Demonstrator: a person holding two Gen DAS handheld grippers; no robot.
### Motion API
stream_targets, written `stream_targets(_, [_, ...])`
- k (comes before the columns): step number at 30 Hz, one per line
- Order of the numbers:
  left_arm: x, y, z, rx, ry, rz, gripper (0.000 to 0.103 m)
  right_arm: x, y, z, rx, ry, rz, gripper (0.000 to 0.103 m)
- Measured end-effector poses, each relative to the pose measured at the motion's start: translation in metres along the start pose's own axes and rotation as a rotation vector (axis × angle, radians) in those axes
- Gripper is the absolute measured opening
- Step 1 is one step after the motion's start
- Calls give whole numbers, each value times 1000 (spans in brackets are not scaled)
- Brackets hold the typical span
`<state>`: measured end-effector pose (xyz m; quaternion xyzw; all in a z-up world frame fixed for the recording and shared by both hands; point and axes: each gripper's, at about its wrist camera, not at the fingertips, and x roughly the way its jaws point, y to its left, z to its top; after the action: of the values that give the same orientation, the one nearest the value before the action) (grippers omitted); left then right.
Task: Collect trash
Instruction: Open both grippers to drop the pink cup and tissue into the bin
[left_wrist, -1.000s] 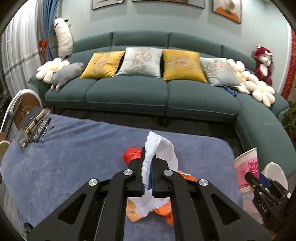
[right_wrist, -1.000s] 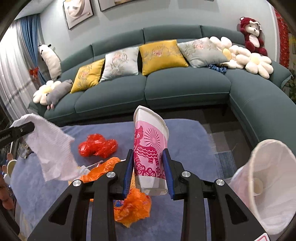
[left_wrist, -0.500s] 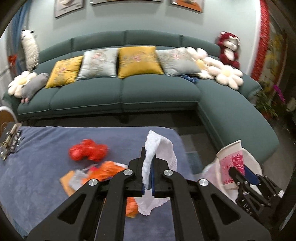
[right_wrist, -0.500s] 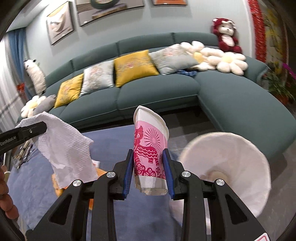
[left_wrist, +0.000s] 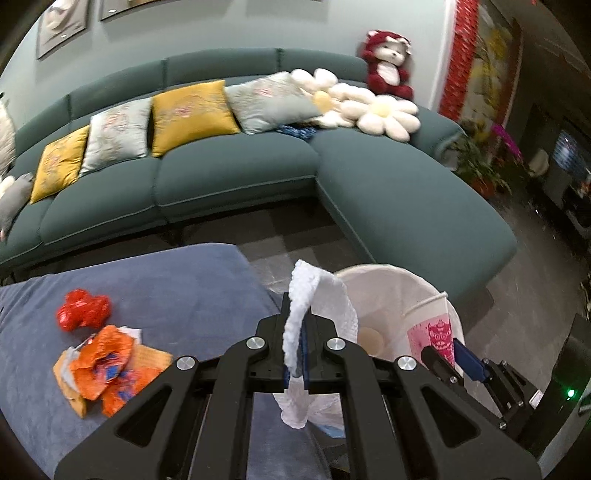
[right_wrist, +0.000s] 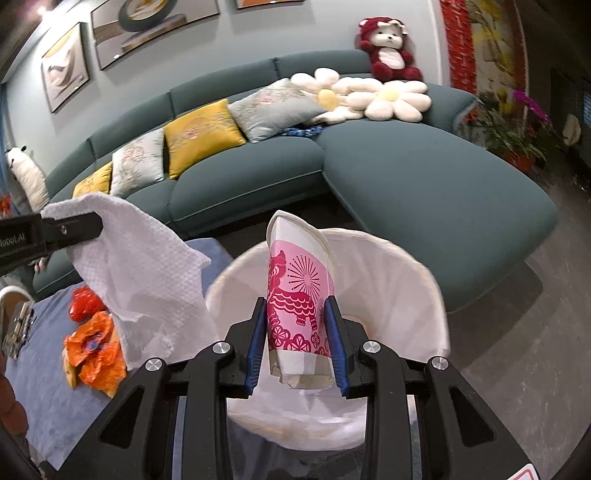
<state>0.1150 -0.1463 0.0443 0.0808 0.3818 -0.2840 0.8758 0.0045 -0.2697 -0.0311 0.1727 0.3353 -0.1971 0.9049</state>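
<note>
Pinching a paper towel (left_wrist: 317, 295) and pink cup (right_wrist: 299, 295), jaws hover over the bin (right_wrist: 399, 295).

Left gripper (left_wrist: 295, 354) jaws pinched tight on a white paper towel (left_wrist: 317, 295). Right gripper (right_wrist: 297, 339) clamped on a squashed pink paper cup (right_wrist: 299, 295), held upright, just right of the left one.

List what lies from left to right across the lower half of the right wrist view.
Orange wrapper → white paper towel hanging from the left gripper → pink paper cup in the right gripper → far rim of the white bin.
</note>
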Motion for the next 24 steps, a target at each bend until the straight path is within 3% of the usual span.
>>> stream_targets(9, [21,-28,-7,27,53,-37,4,11,-28,-5,50,16,-15,30])
stream_targets(15, [31,-22,-5,-16,81,-67,6,21,-28,-5,47,30,2,34])
stream_targets(20, [32,-13,-4,-34,79,-68,27,23,-28,-4,53,21,0,34])
stream_targets(24, [31,-10,-5,-26,77,-54,29,21,-24,-5,57,22,30,38])
